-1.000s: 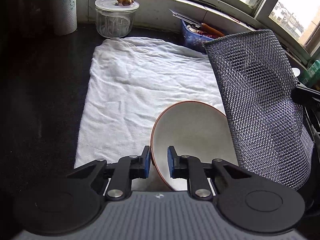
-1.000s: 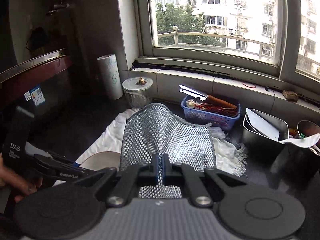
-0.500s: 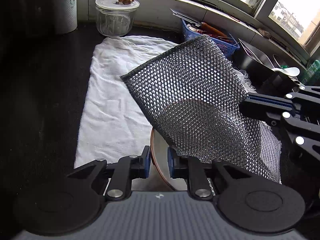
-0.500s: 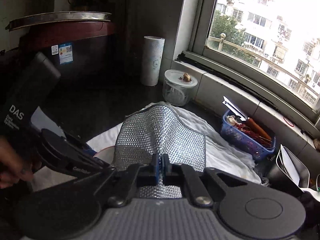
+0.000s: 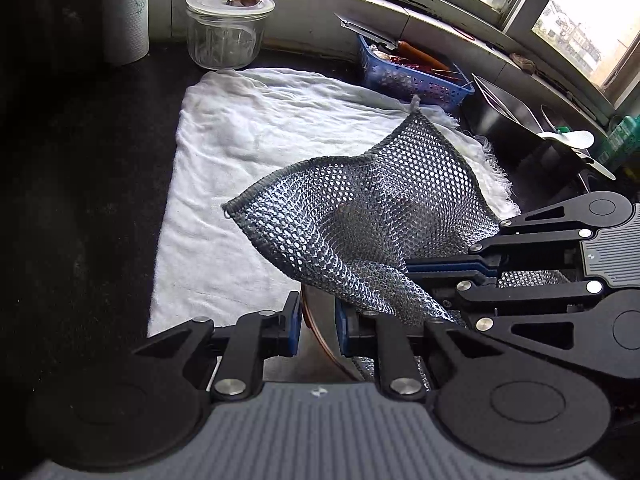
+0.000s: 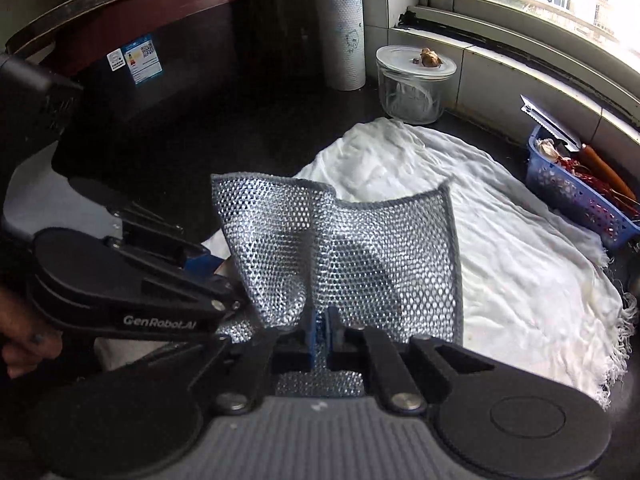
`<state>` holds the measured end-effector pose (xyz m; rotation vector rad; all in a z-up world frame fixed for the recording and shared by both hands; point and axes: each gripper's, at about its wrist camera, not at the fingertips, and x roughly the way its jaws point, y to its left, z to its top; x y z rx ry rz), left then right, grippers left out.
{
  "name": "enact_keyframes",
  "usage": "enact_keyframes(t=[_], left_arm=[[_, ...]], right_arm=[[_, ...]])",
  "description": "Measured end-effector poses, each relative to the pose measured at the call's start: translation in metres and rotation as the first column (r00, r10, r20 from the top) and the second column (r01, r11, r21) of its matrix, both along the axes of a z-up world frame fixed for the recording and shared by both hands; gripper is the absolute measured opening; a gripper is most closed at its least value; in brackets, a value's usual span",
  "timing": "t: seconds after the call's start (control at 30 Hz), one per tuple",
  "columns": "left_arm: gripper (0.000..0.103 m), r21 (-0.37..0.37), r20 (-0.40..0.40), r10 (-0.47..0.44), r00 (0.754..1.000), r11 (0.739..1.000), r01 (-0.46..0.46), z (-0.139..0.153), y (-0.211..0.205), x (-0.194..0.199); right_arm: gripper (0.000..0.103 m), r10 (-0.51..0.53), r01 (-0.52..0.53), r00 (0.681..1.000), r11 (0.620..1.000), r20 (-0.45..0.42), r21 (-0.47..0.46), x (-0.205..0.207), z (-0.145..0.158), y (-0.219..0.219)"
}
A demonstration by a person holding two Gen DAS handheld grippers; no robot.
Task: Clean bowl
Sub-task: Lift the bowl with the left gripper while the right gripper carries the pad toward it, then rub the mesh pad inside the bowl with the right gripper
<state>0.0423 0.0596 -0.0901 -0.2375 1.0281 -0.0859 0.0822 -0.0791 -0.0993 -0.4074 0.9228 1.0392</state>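
A home kitchen: dark counter point(image 5: 80, 200) under a window, glass jar point(image 5: 226, 30), paper-towel roll point(image 6: 340, 36), utensil basket point(image 5: 412, 76)

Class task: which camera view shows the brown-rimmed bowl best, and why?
The left wrist view: the brown-rimmed white ceramic bowl shows a strip of rim between the left tongs, under the grey mesh scrubbing cloth. The right wrist view hides it almost entirely behind that cloth.

The mesh scrubbing cloth point(image 5: 360, 220) covers nearly all of the bowl point(image 5: 316, 332); only a rim sliver shows.
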Motion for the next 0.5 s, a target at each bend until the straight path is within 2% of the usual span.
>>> enact_keyframes(t=[0.3,0.5], left_arm=[[0.017,0.001,-0.013,-0.043,0.999,0.999,0.043,0.001,-0.001,0.003],[0.016,0.022,0.003,-0.072,0.997,0.997,0.072,0.004,-0.004,0.000]], right_arm=[[0.006,0.106,-0.099,0.994,0.979,0.030,-0.177,-0.009,-0.017,0.021],[0.006,0.116,-0.107,0.993,0.977,0.034,-0.187,-0.012,-0.018,0.015]])
